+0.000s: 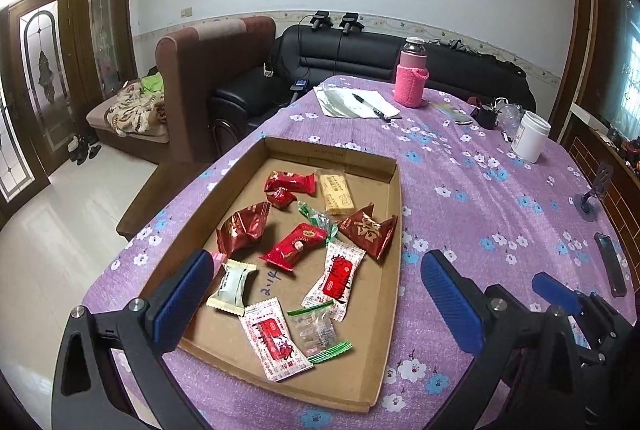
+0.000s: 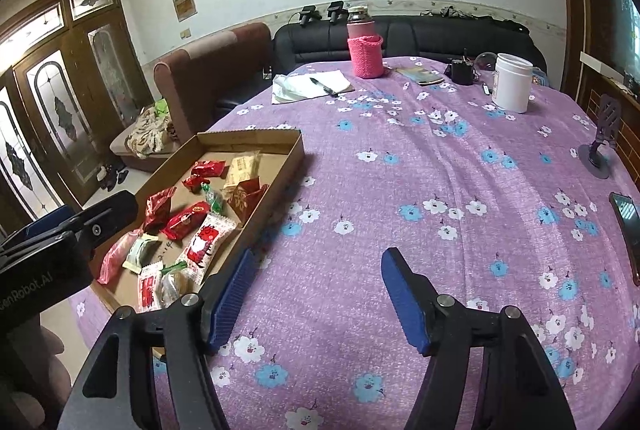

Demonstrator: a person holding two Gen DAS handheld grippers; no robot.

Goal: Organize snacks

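Note:
A shallow cardboard tray lies on the purple flowered tablecloth and holds several wrapped snacks: red packets, white-and-red packets, a yellow wafer pack, a cream packet and a clear green-edged candy. My left gripper is open and empty above the tray's near end. My right gripper is open and empty over bare cloth, right of the tray. The snacks also show in the right wrist view.
At the table's far side stand a pink-sleeved bottle, papers with a pen, a white jar and small clutter. A phone and a phone stand are at the right edge. Sofas stand beyond the table.

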